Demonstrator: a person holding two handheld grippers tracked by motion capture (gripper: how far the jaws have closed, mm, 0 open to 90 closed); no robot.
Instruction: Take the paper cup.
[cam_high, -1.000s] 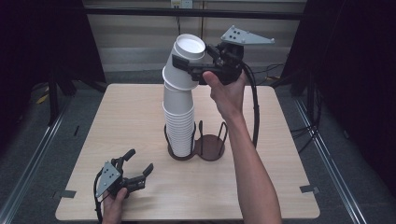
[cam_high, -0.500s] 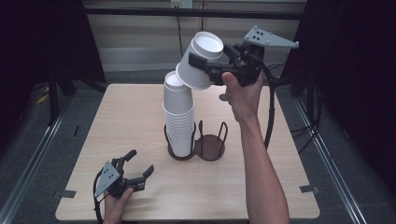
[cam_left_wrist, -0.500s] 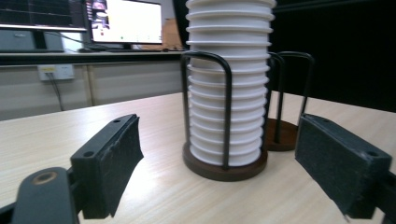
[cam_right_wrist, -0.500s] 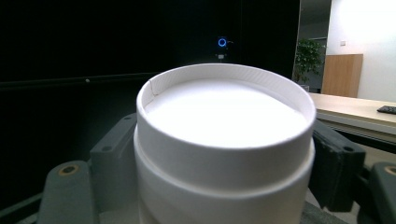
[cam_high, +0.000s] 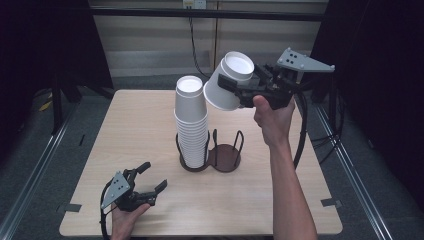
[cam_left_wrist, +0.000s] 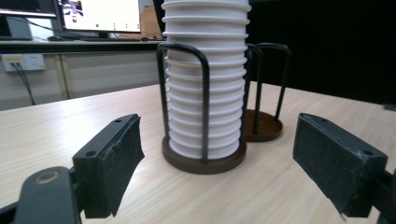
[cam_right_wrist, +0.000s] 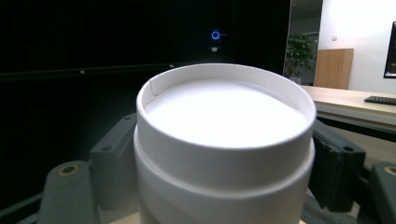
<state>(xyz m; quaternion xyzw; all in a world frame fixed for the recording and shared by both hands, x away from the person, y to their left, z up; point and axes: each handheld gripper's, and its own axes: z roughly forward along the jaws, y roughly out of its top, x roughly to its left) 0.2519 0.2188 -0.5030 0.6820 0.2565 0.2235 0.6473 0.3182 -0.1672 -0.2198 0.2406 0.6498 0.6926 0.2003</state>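
right tool (cam_high: 235, 92): clamped on one paper cup (cam_high: 227, 82), tilted, up-right of cup stack (cam_high: 191, 125), clear for the holder's (cam_high: 210, 159) empty ring | left tool (cam_high: 150, 186): jaws apart, empty, parked on desk (cam_high: 280, 200) below-left of stack, out of my way

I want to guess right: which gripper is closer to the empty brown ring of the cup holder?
Left. The left gripper rests low on the table, in front of the empty ring. The right gripper is high above it, holding a cup.
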